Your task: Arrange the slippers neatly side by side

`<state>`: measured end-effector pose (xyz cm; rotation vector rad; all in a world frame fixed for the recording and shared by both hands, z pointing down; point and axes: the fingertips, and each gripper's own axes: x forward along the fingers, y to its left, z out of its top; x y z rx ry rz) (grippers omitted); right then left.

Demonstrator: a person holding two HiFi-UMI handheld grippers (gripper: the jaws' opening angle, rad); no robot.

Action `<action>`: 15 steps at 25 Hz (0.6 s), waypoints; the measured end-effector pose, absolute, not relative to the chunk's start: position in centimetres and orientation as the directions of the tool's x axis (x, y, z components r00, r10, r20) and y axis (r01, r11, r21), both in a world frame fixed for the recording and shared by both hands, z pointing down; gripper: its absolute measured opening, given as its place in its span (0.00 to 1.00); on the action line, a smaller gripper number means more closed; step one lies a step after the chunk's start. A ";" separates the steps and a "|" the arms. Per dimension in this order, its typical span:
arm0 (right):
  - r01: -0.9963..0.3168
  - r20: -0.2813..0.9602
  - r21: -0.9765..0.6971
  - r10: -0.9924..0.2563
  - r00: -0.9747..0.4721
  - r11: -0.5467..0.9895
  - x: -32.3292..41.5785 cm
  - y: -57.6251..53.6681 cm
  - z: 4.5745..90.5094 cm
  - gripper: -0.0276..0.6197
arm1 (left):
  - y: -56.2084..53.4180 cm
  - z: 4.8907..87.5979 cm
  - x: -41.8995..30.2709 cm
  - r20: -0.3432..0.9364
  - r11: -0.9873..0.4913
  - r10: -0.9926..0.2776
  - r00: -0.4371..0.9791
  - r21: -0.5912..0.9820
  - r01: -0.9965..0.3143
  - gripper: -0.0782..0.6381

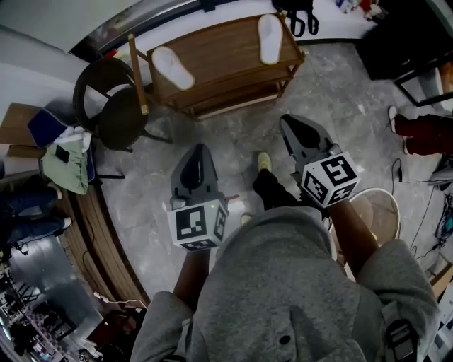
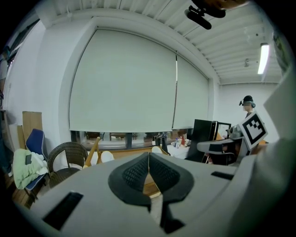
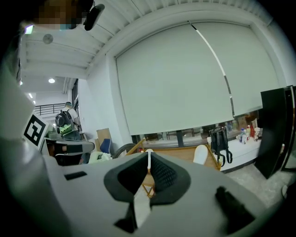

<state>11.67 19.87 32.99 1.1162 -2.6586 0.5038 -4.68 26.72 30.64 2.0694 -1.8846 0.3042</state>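
Observation:
Two white slippers lie far apart on a low wooden shelf unit (image 1: 233, 67): the left slipper (image 1: 173, 67) near its left end, the right slipper (image 1: 270, 39) at its right end. Both grippers hang in the air above the grey floor, short of the shelf, touching nothing. My left gripper (image 1: 201, 148) points at the shelf front with its jaws pressed together and nothing between them. My right gripper (image 1: 285, 120) is likewise shut and empty. The left gripper view shows the left gripper (image 2: 148, 155) with the left slipper (image 2: 107, 156) beyond it. Past the right gripper (image 3: 149, 157), the right gripper view shows the right slipper (image 3: 200, 154).
A dark wicker chair (image 1: 106, 106) stands left of the shelf, with a wooden pole (image 1: 138, 74) leaning between them. A blue chair with clothes (image 1: 64, 159) is further left. A black bag (image 1: 297, 15) hangs behind the shelf. A black cabinet (image 1: 400, 35) and another person's legs (image 1: 425, 134) are at right.

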 end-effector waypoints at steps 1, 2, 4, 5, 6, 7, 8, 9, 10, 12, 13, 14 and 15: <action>-0.720 0.322 -0.232 -0.647 -0.691 0.654 11.8 19.1 33.0 0.09 | 25.9 30.6 -4.5 0.370 -0.072 -0.923 0.103 0.095 -0.993 0.13; -0.719 0.321 -0.237 -0.646 -0.692 0.653 12.0 18.3 33.0 0.09 | 25.2 30.5 -4.3 0.371 -0.068 -0.923 0.100 0.097 -0.993 0.13; -0.717 0.324 -0.245 -0.642 -0.695 0.653 12.3 16.8 33.2 0.09 | 23.6 30.4 -4.0 0.372 -0.059 -0.923 0.093 0.103 -0.993 0.13; -0.716 0.325 -0.246 -0.640 -0.696 0.653 12.3 15.9 33.2 0.09 | 22.7 30.3 -3.9 0.374 -0.057 -0.923 0.092 0.103 -0.993 0.13; -0.715 0.326 -0.246 -0.638 -0.697 0.655 12.2 15.1 33.2 0.09 | 21.8 30.3 -3.9 0.376 -0.056 -0.922 0.091 0.103 -0.993 0.13; -0.713 0.327 -0.247 -0.636 -0.699 0.657 12.2 14.2 33.1 0.09 | 21.0 30.2 -3.9 0.376 -0.056 -0.922 0.091 0.103 -0.993 0.13; -0.711 0.327 -0.249 -0.633 -0.701 0.658 12.1 13.4 33.1 0.09 | 20.1 30.2 -4.0 0.375 -0.053 -0.923 0.088 0.103 -0.993 0.13; -0.709 0.328 -0.250 -0.631 -0.703 0.660 12.1 12.6 33.1 0.09 | 19.3 30.1 -4.0 0.373 -0.050 -0.924 0.085 0.102 -0.994 0.13; -0.707 0.329 -0.251 -0.629 -0.705 0.661 12.1 11.9 33.2 0.09 | 18.7 30.1 -3.9 0.372 -0.048 -0.925 0.082 0.100 -0.994 0.13; -0.704 0.329 -0.255 -0.625 -0.708 0.663 12.4 10.9 33.4 0.09 | 17.7 30.2 -3.6 0.373 -0.041 -0.925 0.076 0.099 -0.994 0.13; -0.702 0.328 -0.258 -0.623 -0.710 0.664 12.5 10.5 33.5 0.09 | 17.3 30.2 -3.4 0.374 -0.039 -0.924 0.073 0.099 -0.994 0.13; -0.700 0.328 -0.260 -0.621 -0.712 0.665 12.6 10.1 33.6 0.09 | 16.9 30.3 -3.3 0.376 -0.037 -0.924 0.072 0.099 -0.994 0.13; -0.698 0.328 -0.262 -0.619 -0.714 0.666 12.6 9.7 33.7 0.09 | 16.5 30.4 -3.3 0.378 -0.035 -0.923 0.069 0.098 -0.995 0.13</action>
